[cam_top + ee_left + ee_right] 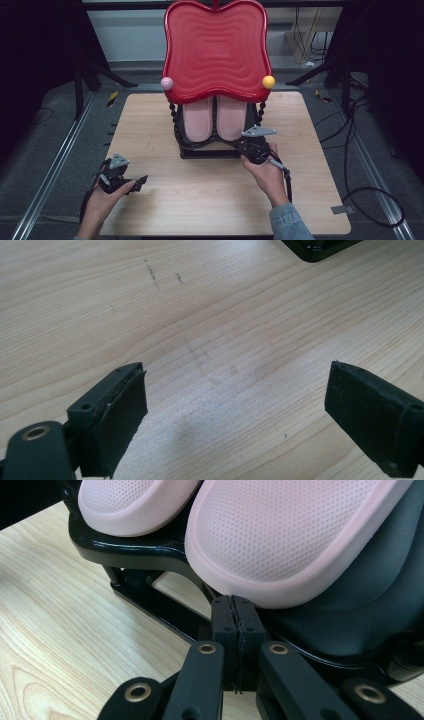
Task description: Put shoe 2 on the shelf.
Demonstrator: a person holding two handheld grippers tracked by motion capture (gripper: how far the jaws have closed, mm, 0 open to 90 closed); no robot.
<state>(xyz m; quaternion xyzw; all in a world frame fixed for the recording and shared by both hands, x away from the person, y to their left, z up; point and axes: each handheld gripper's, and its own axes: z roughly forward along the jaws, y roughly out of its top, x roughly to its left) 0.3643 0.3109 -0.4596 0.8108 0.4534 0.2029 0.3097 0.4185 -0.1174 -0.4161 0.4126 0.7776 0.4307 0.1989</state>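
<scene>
A: Listing stock on the tabletop [165,210]. Item one: black rack [210,147], standing at the middle, nearer the far edge. Lower shelf: two pink slippers [214,116], side by side, toes toward the near edge. Upper level: red tray [216,47], tilted up, with a pink ball [166,83] and a yellow ball [268,81] at its lower corners.

B: Claws?

A: Right claw [235,615]: jaws closed flat on each other, nothing between them, tip just under the toe of the nearer slipper [290,540] and against the dark shelf rim. Left claw [235,415]: jaws wide apart, empty, low over bare wood near the near-left corner.

B: Step in hand?

A: Judged: the approach to a slipper, before any grip. Closed jaws cannot take it. Next move calls for opening them, then setting one jaw above the toe and one below, between sole and shelf, and drawing it toward the near edge.

B: Room?

A: Tight at the shelf: the second slipper lies beside the first and may touch it, and the tray overhangs both, so lifting straight up risks striking it. Broad free wood lies between rack and near edge. Left claw stands well apart, no obstacle.
</scene>
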